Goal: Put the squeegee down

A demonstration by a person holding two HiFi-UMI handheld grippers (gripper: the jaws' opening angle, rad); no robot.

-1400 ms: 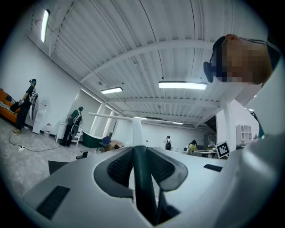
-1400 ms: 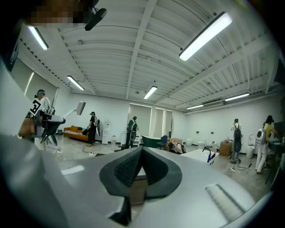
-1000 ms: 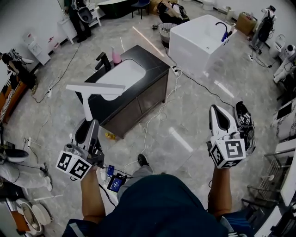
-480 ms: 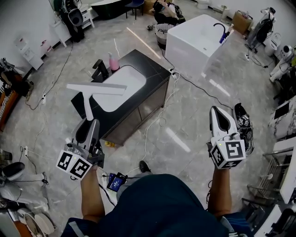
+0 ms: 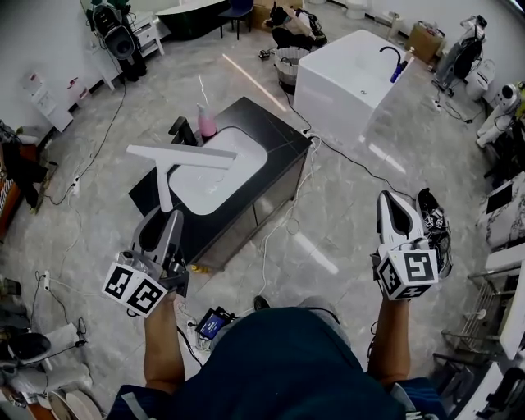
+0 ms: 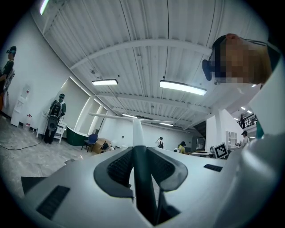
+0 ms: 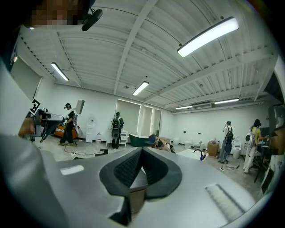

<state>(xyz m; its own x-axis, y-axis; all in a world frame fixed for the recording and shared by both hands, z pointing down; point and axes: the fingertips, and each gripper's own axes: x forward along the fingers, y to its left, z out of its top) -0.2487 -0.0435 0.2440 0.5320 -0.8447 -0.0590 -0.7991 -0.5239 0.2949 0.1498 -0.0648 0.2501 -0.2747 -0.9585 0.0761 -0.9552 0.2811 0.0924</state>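
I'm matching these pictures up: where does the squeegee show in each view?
Head view: squeegee left of centre, above the left tongs.
Left gripper view: centre, its handle clamped between the jaws.
Right gripper view: not in it.
Shared landmark: dark green bathtub at the far wall.

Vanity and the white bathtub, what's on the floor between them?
In the head view, just bare marble floor between vanity and bathtub, crossed by a cable.

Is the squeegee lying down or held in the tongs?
Held: the left tongs grip the squeegee by its handle, blade in the air.
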